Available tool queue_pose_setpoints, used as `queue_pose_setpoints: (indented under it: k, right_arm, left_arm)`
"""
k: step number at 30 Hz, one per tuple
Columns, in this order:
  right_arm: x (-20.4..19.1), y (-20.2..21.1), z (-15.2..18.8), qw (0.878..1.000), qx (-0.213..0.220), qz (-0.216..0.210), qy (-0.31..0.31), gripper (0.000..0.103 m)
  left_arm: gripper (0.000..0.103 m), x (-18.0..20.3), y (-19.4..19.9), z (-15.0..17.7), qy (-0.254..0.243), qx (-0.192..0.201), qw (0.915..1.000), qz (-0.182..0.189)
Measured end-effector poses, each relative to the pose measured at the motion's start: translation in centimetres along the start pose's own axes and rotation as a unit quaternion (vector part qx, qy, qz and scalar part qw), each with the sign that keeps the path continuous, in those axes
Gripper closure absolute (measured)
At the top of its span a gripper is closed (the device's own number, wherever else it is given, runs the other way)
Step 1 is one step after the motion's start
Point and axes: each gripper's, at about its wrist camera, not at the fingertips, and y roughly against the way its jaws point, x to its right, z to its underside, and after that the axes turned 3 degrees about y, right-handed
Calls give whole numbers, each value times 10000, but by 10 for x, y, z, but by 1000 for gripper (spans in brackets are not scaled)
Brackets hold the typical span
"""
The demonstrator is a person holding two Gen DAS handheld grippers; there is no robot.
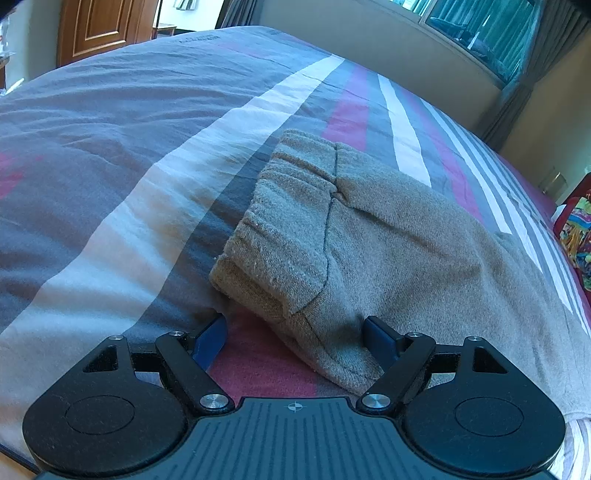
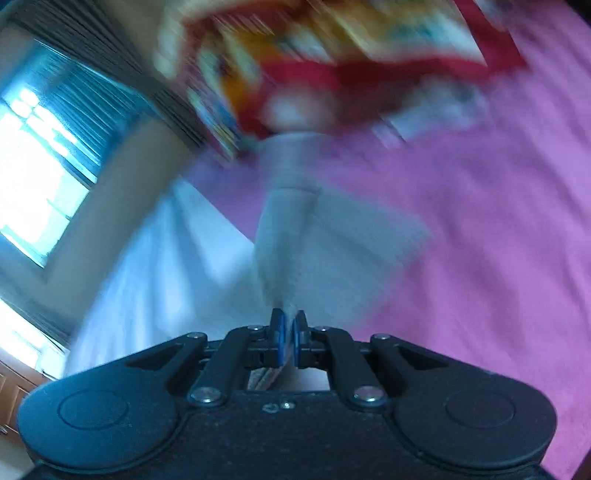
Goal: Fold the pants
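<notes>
Grey-beige knit pants (image 1: 369,236) lie on the striped bedspread (image 1: 147,147), waistband end toward me in the left wrist view. My left gripper (image 1: 295,332) is open, its blue pads on either side of the near corner of the waistband, low over the bed. In the right wrist view, which is blurred by motion, my right gripper (image 2: 291,332) is shut on a strip of the pants' pale fabric (image 2: 284,229), which stretches away from the pads, lifted above the bed.
A colourful red-bordered pillow or blanket (image 2: 332,59) lies at the far end of the pink bed area (image 2: 480,221); it also shows in the left wrist view (image 1: 576,236). A window (image 2: 37,155) and a wooden door (image 1: 103,26) stand beyond the bed.
</notes>
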Motion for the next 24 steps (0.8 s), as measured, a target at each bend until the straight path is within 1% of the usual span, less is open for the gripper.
queue_pose_setpoints:
  k: [1,2,3,4,5,6,7,9,10,11,13,14,15,17,18,19,21,22,23,24]
  right_arm:
    - [9,-5,4,9999,-82,-95,-59,100]
    - [14,-2,4,9998,-12,-206,-72,96]
    - [16,2,4,9998,79,-201,-58,88]
    - [17,7,3,9996,208,-150,-86,84]
    - [19,13,3,9993,321,-135,-155,77]
    - [22,14,1,9989,385,-106,-227,73]
    - [26,13,-3,9988,402,-56,-278,72]
    - [34,6,-14,9988,347,69,-336,76]
    - [34,2,-18,9990,306,109,-309,85]
    - [32,0,-25,9992,277,189,-201,99]
    - [12,1,-33,9986,323,210,354,99]
    - [-3,4,-39,9967,424,157,681,99]
    - [-18,10,-44,9936,607,-8,950,99]
    - [-37,27,-51,9874,991,-350,1184,99]
    - [-43,34,-56,9847,1159,-528,1191,99]
    - [-45,38,-58,9828,1275,-606,1195,99]
    - [-42,41,-57,9816,1383,-533,1204,99]
    - [-34,36,-54,9834,1328,-396,1172,99]
    - [-21,27,-49,9870,1148,-135,1114,99]
    - [-6,12,-46,9914,854,139,978,99]
  left_arm:
    - [22,0,0,0,-4,-8,10000,3]
    - [22,0,0,0,-8,-7,10000,4]
    - [22,0,0,0,0,2,10000,3]
    - [22,-1,0,-1,1,4,10000,2]
    - [22,0,0,0,3,17,10000,-3]
    - [21,1,0,0,1,29,10000,-11]
    - [21,1,0,0,-6,34,10000,-20]
    - [21,1,0,0,-10,27,10000,-21]
    - [21,1,1,-1,-10,22,10000,-17]
    - [21,1,0,0,-13,27,10000,-19]
    - [21,2,0,0,-16,37,10000,-17]
    - [21,2,0,1,-15,48,10000,-20]
    - [21,2,0,2,-14,62,10000,-21]
    - [21,2,1,3,-15,91,10000,-30]
    - [21,2,1,3,-12,99,9999,-29]
    - [21,2,1,4,-9,108,9999,-30]
    - [21,2,1,5,-5,126,9999,-28]
    - [21,2,1,5,-5,130,9999,-28]
    - [21,2,1,5,-10,124,9999,-25]
    - [21,1,1,4,-13,111,9999,-19]
